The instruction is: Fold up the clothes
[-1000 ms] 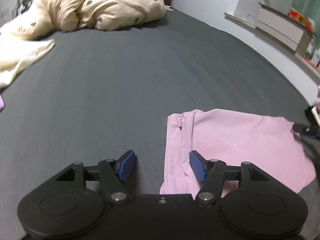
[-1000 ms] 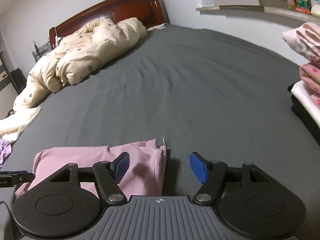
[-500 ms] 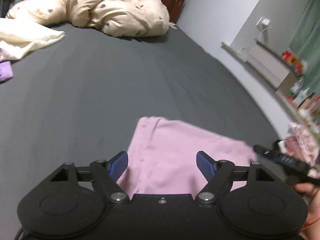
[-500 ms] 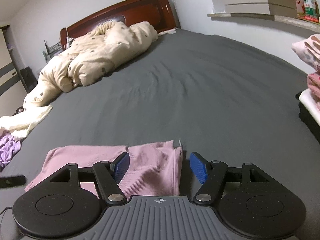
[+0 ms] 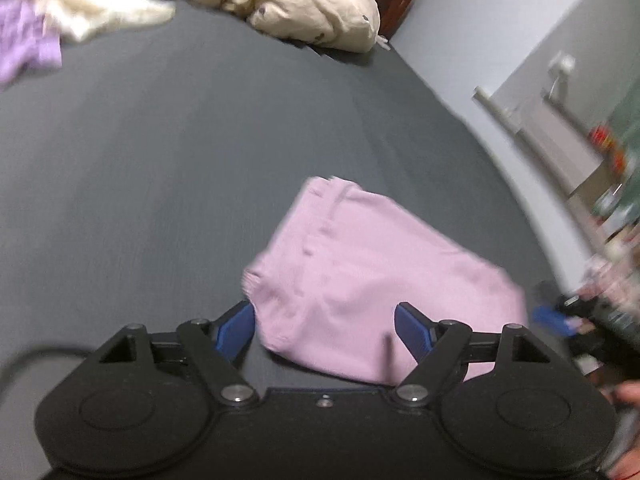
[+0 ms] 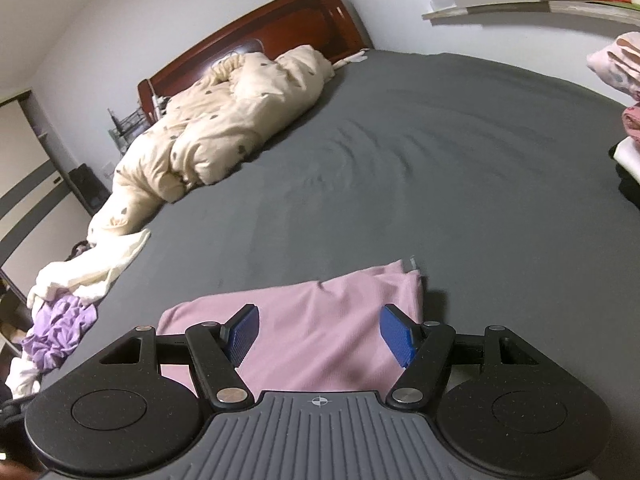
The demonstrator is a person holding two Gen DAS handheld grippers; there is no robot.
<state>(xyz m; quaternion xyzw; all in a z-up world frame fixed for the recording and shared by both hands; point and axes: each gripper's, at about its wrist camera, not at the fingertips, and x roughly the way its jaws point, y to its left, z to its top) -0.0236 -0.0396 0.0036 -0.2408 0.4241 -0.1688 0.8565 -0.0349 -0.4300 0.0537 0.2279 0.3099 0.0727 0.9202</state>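
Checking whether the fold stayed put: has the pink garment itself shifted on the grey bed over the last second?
Cannot tell. Both cameras moved; in the right wrist view the pink garment lies much as before relative to the beige duvet.

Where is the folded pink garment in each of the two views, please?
Left wrist view: pink garment lies centre, slightly right, between the fingers.
Right wrist view: pink garment lies at bottom centre, behind the fingers.
Shared landmark: the beige duvet at the far end of the grey bed.
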